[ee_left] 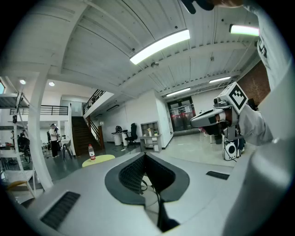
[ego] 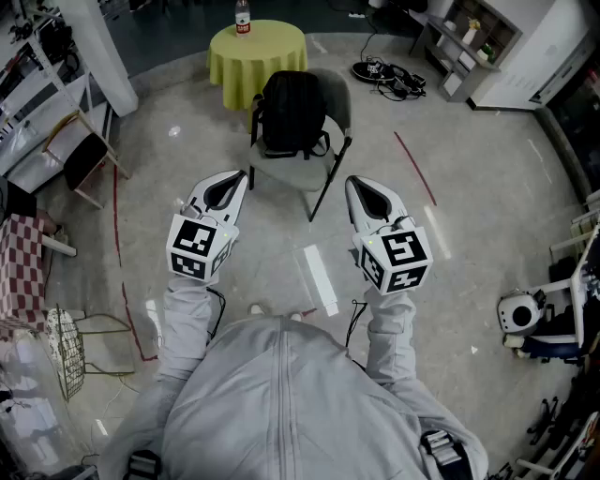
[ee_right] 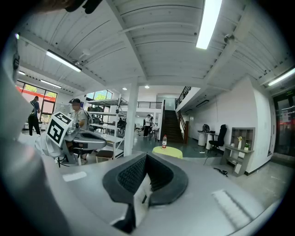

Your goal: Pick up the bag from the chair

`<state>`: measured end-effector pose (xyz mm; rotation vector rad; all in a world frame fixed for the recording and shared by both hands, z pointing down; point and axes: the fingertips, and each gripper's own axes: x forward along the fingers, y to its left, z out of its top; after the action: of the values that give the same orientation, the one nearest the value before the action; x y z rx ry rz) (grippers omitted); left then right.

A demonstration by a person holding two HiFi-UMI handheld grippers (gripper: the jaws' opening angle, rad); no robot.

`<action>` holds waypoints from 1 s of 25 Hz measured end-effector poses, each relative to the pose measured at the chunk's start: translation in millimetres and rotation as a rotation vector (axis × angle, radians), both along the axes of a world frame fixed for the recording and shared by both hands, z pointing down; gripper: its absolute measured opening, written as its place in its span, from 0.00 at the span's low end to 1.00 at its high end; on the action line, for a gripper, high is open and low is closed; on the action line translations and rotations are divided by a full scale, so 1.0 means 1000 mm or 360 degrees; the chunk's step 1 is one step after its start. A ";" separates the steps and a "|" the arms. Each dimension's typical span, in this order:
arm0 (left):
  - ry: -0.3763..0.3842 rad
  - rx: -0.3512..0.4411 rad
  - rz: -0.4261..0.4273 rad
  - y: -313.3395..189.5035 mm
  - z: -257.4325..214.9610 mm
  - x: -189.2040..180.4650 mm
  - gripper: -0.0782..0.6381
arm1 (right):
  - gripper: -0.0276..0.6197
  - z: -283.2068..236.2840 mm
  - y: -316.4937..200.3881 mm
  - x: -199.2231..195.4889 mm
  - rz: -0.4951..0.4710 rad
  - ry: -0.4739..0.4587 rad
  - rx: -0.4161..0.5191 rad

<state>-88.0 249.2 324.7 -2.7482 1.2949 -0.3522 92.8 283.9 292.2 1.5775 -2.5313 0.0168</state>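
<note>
A black backpack (ego: 292, 114) stands upright on the seat of a grey folding chair (ego: 309, 169) in the head view, ahead of me. My left gripper (ego: 236, 178) is held near the chair's left front corner, jaws shut and empty. My right gripper (ego: 353, 185) hangs just right of the chair's front leg, also shut with nothing in it. Both sit short of the bag and do not touch it. In the left gripper view the left gripper (ee_left: 144, 155) has its jaws together; in the right gripper view the right gripper (ee_right: 146, 156) looks the same. Neither gripper view shows the bag.
A round table with a yellow-green cloth (ego: 256, 52) and a bottle (ego: 243, 16) stands behind the chair. A wooden folding chair (ego: 82, 155) is at the left, shelves (ego: 464, 42) and cables (ego: 389, 75) at the back right, a white machine (ego: 521, 314) at the right.
</note>
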 end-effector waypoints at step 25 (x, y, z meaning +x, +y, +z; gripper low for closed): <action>-0.0008 -0.0071 -0.0095 -0.073 0.038 0.030 0.12 | 0.05 0.040 -0.082 0.042 -0.0083 -0.0095 -0.0060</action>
<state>-58.3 176.4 362.9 -2.7476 1.3869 -0.3967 135.1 201.5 332.5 1.5188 -2.6001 0.1063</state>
